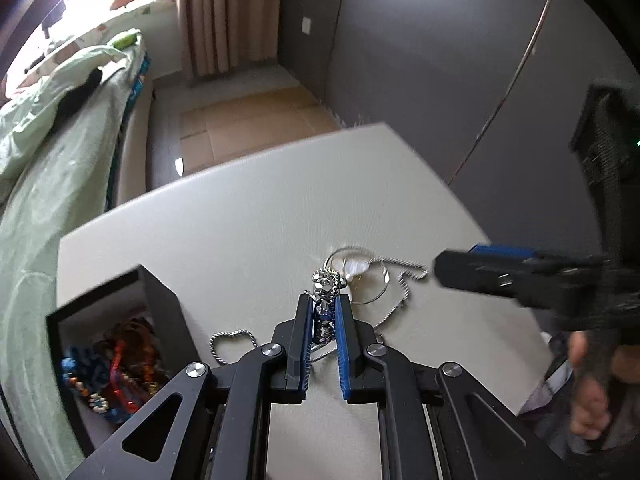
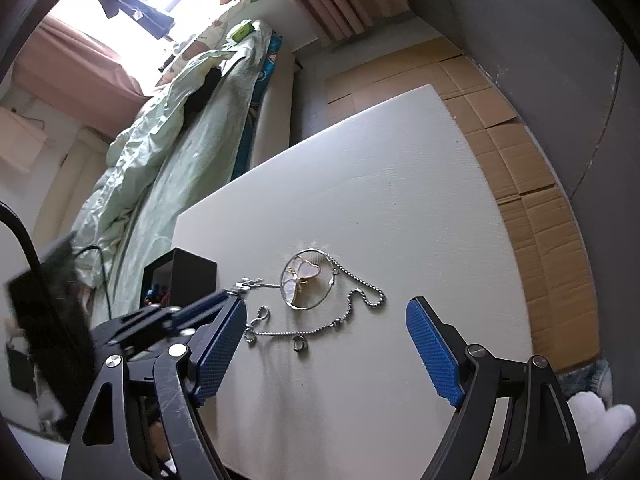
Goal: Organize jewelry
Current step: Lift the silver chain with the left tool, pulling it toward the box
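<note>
Now left tongs [image 1: 323, 312] pinch a silver charm [image 1: 326, 286] just beside the ring pendant [image 2: 305, 280] on the surface [image 2: 380, 200]; right tongs [image 2: 326, 344] gape wide, empty, near the pendant; box [image 1: 120, 344] farther left.

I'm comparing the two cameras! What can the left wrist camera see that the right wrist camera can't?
Only the left wrist view shows the beads filling the black box, and the left gripper shut on a silver charm. Only the right wrist view shows the butterfly inside the ring pendant clearly. Both show the table, chain and bed.
</note>
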A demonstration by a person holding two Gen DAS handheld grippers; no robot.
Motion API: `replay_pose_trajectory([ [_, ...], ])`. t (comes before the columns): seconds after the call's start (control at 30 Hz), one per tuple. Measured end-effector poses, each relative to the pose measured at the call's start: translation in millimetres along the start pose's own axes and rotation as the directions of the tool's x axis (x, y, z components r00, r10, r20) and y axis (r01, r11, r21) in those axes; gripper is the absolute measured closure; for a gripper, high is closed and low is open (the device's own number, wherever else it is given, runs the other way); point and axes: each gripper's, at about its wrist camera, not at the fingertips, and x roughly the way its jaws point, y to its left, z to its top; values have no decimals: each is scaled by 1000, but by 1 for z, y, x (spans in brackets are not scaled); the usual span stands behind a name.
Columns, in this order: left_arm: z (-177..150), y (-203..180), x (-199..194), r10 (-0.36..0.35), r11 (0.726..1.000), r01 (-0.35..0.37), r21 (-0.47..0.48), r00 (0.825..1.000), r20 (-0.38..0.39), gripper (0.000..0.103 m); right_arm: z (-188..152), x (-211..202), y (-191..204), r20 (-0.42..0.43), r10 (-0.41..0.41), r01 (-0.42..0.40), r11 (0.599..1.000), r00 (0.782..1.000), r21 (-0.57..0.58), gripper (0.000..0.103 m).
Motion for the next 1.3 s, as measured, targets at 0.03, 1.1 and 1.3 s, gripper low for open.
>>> replay_pose_trajectory([
  [0.03,2,-1,-6,0,1000,1,-3,1000,14,92,0,0,0,3,2,-2,1000,1000,1,20],
  [1.1,55,16,-213,135,991,-130,-39,904,405,94,14,51,31,-70,-44,38,995,997,-88,26],
  [1.3,59,28,-235,174,985,-164,-61,882,438,94,13,69,50,-86,-111,95,981,990,-172,26],
])
